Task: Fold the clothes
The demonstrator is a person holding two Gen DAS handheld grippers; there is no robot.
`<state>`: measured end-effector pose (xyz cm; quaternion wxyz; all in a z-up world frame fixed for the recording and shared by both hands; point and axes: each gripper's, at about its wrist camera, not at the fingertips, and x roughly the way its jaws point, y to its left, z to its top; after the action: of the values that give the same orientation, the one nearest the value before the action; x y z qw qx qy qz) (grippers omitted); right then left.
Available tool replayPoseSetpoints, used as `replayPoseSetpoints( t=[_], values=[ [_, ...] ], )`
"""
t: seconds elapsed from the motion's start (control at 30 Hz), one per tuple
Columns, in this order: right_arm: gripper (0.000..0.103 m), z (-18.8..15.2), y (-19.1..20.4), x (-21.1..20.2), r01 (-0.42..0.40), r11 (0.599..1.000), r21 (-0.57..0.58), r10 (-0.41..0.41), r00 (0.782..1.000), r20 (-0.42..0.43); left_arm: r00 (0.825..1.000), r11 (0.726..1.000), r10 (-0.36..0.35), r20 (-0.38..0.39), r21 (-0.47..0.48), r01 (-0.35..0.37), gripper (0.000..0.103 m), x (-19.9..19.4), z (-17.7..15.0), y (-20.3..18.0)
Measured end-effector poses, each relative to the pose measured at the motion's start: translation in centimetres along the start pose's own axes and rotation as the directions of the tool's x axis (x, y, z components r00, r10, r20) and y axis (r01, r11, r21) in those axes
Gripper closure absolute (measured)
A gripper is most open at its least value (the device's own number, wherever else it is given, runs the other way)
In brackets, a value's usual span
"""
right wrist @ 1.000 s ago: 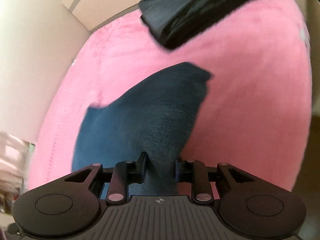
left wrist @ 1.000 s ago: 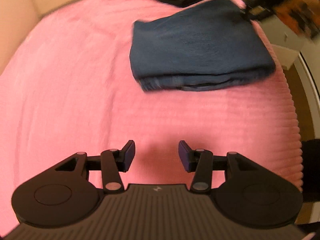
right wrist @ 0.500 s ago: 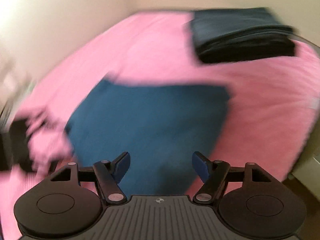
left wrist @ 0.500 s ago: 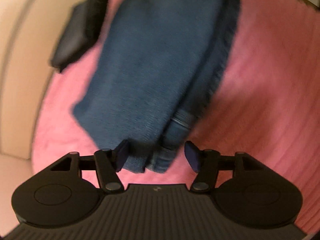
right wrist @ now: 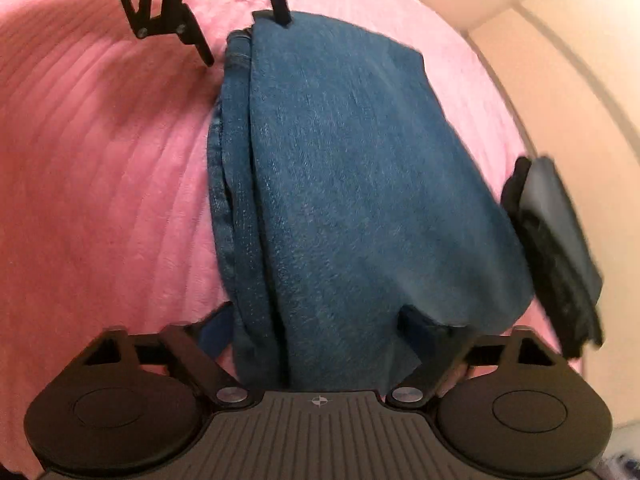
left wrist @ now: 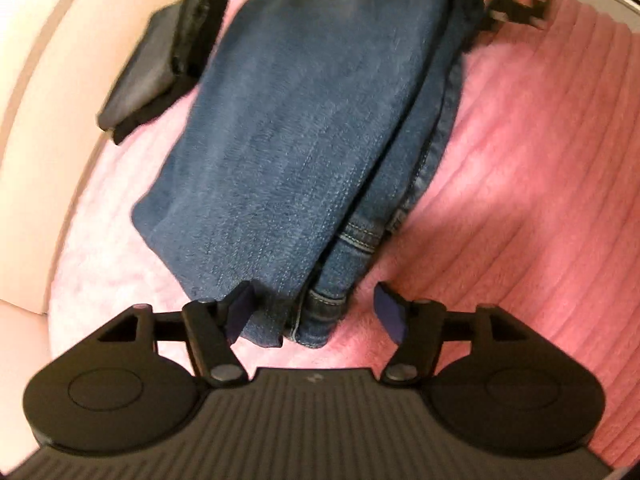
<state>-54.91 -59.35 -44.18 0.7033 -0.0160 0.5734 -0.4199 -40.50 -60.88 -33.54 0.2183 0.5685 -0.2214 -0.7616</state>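
Observation:
A pair of folded blue jeans [left wrist: 304,148] [right wrist: 360,184] lies on a pink bedspread [left wrist: 520,200]. My left gripper [left wrist: 314,314] straddles one short end of the jeans. Its jaws are opening, and the hem lies between them with a gap at the right pad. My right gripper [right wrist: 316,330] straddles the opposite end, open, with the cloth between its fingers and draped over the right fingertip [right wrist: 416,326]. Each gripper shows at the top of the other's view: the right gripper [left wrist: 430,4] and the left gripper [right wrist: 246,40].
A stack of folded black clothes [left wrist: 160,64] [right wrist: 556,248] lies beside the jeans near the bed's edge. A cream wall [left wrist: 32,80] [right wrist: 560,60] runs along that side. The ribbed pink bedspread [right wrist: 100,200] stretches out on the other side.
My right gripper let go of the jeans, rolled and swung round to their short end. My left gripper rolled, came down to the opposite end, and its jaws widened.

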Motion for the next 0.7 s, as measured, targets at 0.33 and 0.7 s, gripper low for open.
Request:
replayPoseSetpoints(
  t=[0.33, 0.7],
  values=[
    [0.059, -0.9, -6.1, -1.4, -0.061, 0.998, 0.028, 0.060, 0.998, 0.028, 0.981, 0.975, 0.185, 0.062, 0.112, -0.191, 0.028, 0.0, 4.1, -5.3],
    [0.062, 0.2, -11.9, -5.2, -0.151, 0.984, 0.095, 0.147, 0.988, 0.054, 0.966, 0.967, 0.256, -0.042, 0.026, -0.255, 0.049, 1.1, 5.9, -3.2]
  ],
)
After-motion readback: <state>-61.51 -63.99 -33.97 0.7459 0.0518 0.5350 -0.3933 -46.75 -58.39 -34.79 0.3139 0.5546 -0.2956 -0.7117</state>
